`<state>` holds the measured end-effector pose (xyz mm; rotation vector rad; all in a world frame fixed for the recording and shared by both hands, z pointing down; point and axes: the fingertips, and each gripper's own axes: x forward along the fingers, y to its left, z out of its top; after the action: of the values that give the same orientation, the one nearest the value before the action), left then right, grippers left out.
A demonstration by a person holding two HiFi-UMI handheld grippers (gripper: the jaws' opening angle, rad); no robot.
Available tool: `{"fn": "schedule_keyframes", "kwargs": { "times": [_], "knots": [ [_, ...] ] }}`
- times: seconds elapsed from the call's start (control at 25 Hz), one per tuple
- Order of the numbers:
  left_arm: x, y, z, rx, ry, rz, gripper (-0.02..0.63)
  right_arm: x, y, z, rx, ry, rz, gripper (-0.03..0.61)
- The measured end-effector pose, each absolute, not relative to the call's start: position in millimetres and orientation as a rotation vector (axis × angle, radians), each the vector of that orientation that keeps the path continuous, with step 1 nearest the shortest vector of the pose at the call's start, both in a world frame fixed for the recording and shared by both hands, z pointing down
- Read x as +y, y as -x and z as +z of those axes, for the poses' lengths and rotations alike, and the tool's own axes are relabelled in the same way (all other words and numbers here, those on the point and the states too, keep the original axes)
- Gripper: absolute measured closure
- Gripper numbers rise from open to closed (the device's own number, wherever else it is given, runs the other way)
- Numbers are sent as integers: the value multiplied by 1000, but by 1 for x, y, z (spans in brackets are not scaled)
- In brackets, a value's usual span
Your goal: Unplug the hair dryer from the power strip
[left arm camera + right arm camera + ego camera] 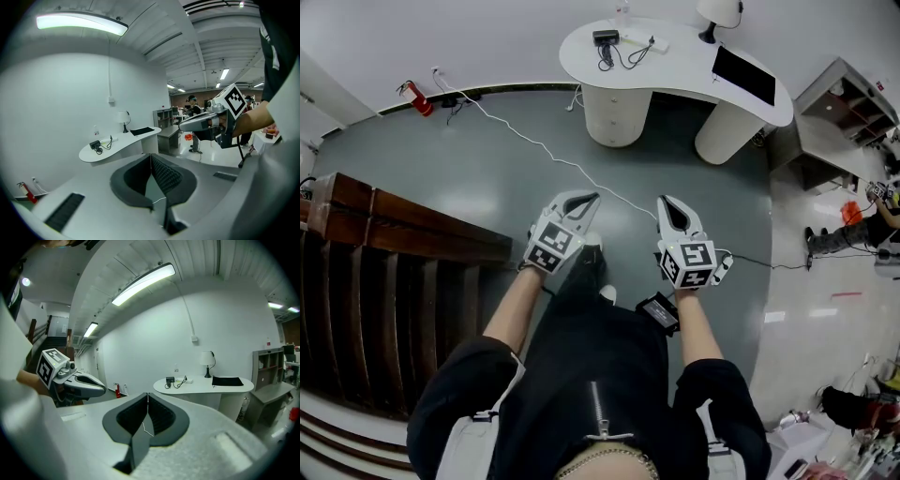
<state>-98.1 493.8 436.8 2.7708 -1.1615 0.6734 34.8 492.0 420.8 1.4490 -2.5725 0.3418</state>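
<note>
The hair dryer (605, 38) is a small black lump, too far off to show detail. It lies near the left end of a curved white table (675, 70) that stands against the wall. Its black cord (634, 54) loops over the tabletop beside a white power strip (185, 380). Whether the plug sits in the strip cannot be made out. Farther right on the table are a flat black mat (743, 75) and a white lamp (718, 13).

A stretch of grey floor (487, 178) separates the table from the person. A thin white cable (534, 141) trails across it from the wall, where a red fire extinguisher (418, 97) stands.

The left gripper (589, 197) and right gripper (666, 202) are held side by side over the floor, well apart from the table. Each has its jaws pressed together with nothing between them.
</note>
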Motion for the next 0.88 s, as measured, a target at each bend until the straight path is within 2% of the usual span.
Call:
{"fn": "schedule_keyframes", "kwargs": {
  "times": [0.4,0.88],
  "knots": [
    [438,95,446,-1122,-2783,653,600,441,-33,428,-2548,-1449,350,574],
    [328,119,448,-1088,-2788,594,601,330,-1,424,-2538,-1439,347,574]
  ]
}}
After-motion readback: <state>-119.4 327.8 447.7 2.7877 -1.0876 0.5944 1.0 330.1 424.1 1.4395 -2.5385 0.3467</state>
